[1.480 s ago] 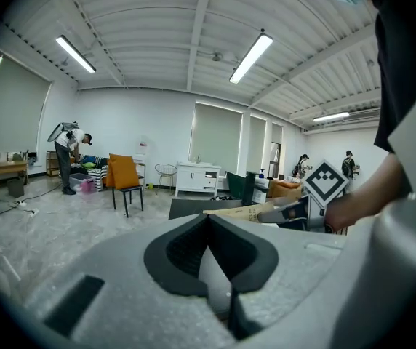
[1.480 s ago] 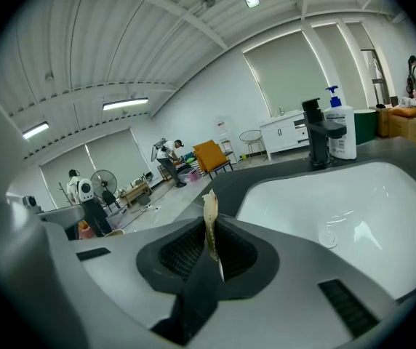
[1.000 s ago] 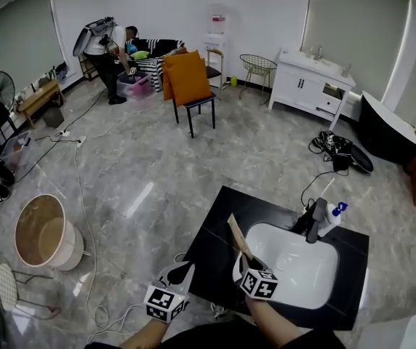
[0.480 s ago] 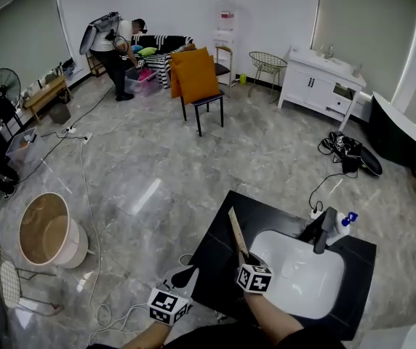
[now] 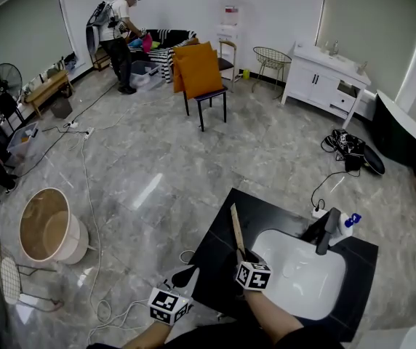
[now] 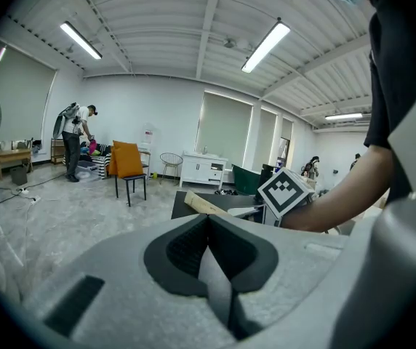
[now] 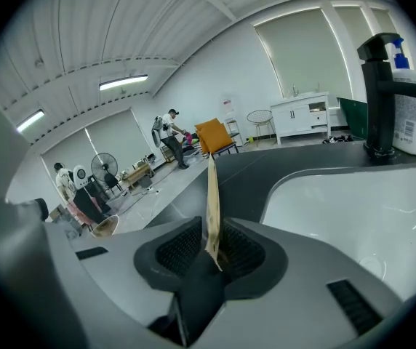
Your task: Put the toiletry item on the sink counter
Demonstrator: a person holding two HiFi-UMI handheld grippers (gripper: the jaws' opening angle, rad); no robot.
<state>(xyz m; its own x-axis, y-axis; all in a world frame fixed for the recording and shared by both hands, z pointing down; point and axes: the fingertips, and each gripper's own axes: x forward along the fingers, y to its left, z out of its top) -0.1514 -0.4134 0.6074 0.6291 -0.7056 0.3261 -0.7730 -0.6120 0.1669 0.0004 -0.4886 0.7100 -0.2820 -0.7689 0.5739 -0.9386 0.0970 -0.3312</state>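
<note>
A thin tan flat toiletry item [image 5: 236, 227] stands on edge between the jaws of my right gripper [image 5: 243, 257], over the black sink counter [image 5: 219, 227] just left of the white basin [image 5: 302, 271]. In the right gripper view the item [image 7: 212, 195] rises from between the pads, and the right gripper [image 7: 212, 231] is opening, with a slim gap showing on each side of the item. My left gripper [image 5: 185, 273] hangs off the counter's near left corner, shut and empty; in its own view the left gripper [image 6: 208, 220] has its pads meeting.
A black faucet [image 5: 326, 231] and a white spray bottle [image 5: 348, 224] with a blue top stand behind the basin. On the floor are a round tub [image 5: 48, 227], cables, and a chair with orange cushions [image 5: 202, 71]. A white cabinet [image 5: 328, 78] and a person [image 5: 121, 35] are at the back.
The right gripper and the tan item have stayed over the counter's left side, the item a little more upright. The person at the back has straightened up. The left gripper has barely moved.
</note>
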